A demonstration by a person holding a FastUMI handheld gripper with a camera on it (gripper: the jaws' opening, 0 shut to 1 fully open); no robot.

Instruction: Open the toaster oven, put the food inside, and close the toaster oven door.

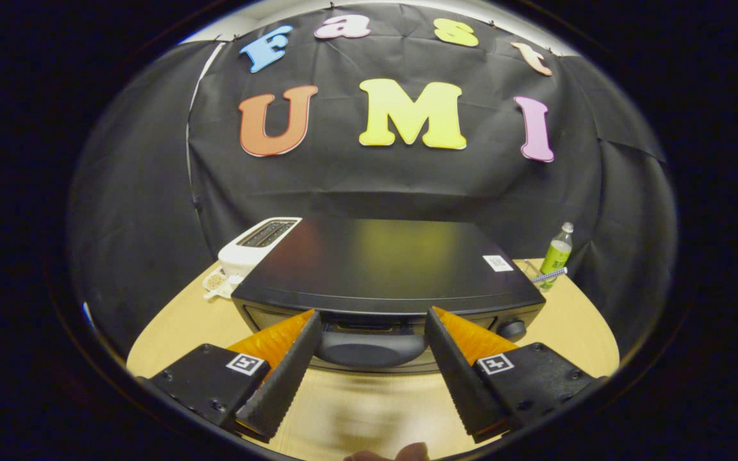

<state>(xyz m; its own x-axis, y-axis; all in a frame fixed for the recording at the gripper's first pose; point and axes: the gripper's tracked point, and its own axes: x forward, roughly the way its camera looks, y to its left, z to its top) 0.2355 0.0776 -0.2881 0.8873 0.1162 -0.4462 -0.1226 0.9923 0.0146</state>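
A black toaster oven (382, 262) stands on the round wooden table (574, 333), seen from above its front. Its door looks shut, with a dark curved handle (369, 349) along the upper front edge. My gripper (372, 317) is open, with its fingertips on either side of that handle, close above it. Whether the fingers (292, 365) touch the handle I cannot tell. A round knob (511, 329) sits at the right of the oven's front.
A white slot toaster (255, 246) stands against the oven's left rear. A green bottle (556, 255) and a striped pen-like stick (549, 276) are at the back right of the table. A fingertip (407, 453) shows below the gripper.
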